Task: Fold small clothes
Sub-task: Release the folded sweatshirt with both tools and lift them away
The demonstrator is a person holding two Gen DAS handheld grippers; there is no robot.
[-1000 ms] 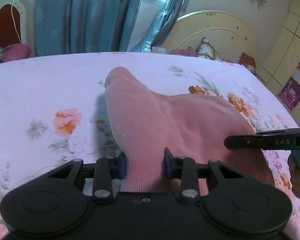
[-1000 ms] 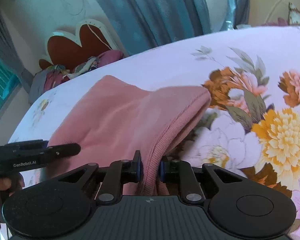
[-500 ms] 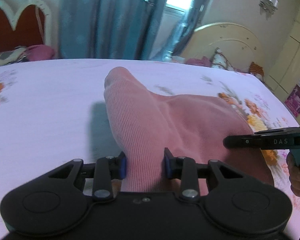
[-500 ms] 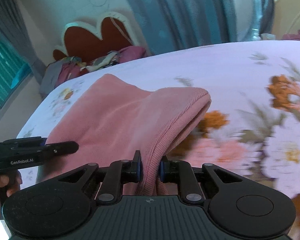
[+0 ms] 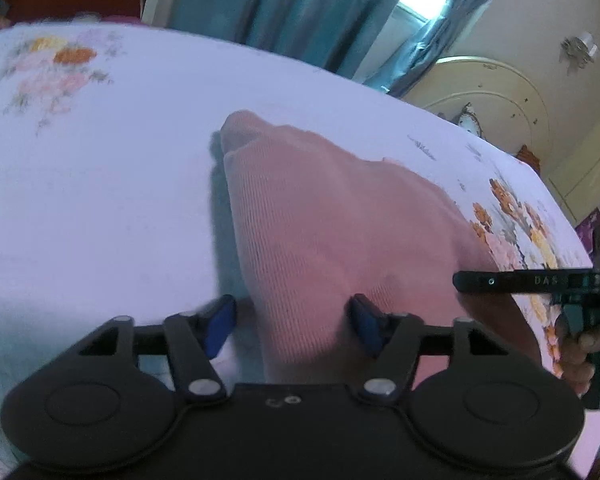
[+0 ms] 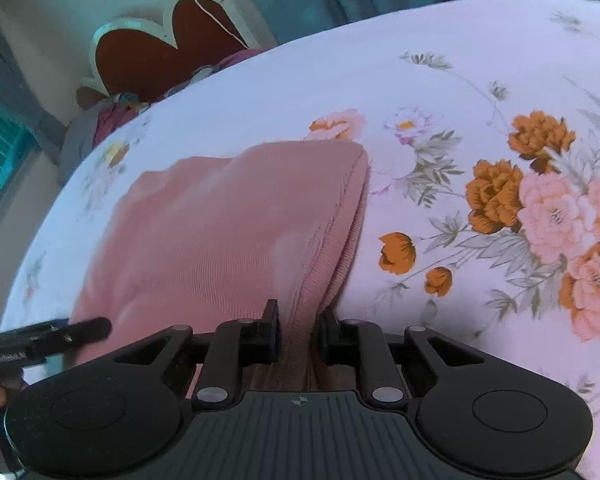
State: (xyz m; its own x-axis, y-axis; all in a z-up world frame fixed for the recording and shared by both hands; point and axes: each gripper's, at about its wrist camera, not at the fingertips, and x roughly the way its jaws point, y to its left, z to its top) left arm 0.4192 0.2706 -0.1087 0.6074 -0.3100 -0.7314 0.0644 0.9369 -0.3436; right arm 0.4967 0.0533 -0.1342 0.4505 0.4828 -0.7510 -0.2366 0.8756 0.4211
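So right now my left gripper (image 5: pixel 292 322) has its jaws spread: they've just been opening, and the pink garment (image 5: pixel 332 240) sits between the blue pads (image 5: pixel 220 322) without being pinched. There's a visible gap on the left-hand pad, while the right-hand pad sits right at the cloth's edge, can't say if it brushes it. In that left wrist view the garment runs from the bottom centre of the frame up toward the middle, lying on the floral bedsheet (image 5: pixel 100 200), with one folded corner poking up near the centre.

My right gripper (image 6: pixel 299 332) is a different story: jaws nearly together and clamped on the garment's ribbed hem (image 6: pixel 336 264), which bunches up between the fingers at the bottom centre of the right wrist view. From there the pink cloth spreads up and to the left across the sheet, its folded edge ending just beside the pink and orange flower print in the upper middle.

Each gripper shows up in the other's camera too: the right one pokes in from the right edge of the left view, a hand (image 5: pixel 580 348) wrapped round its handle, and the left one's finger comes in at the lower left of the right view.

Teal curtains (image 5: pixel 300 8) hang across the top of the left view, and a heart-shaped headboard (image 6: pixel 160 48) sits in the upper left of the right view.
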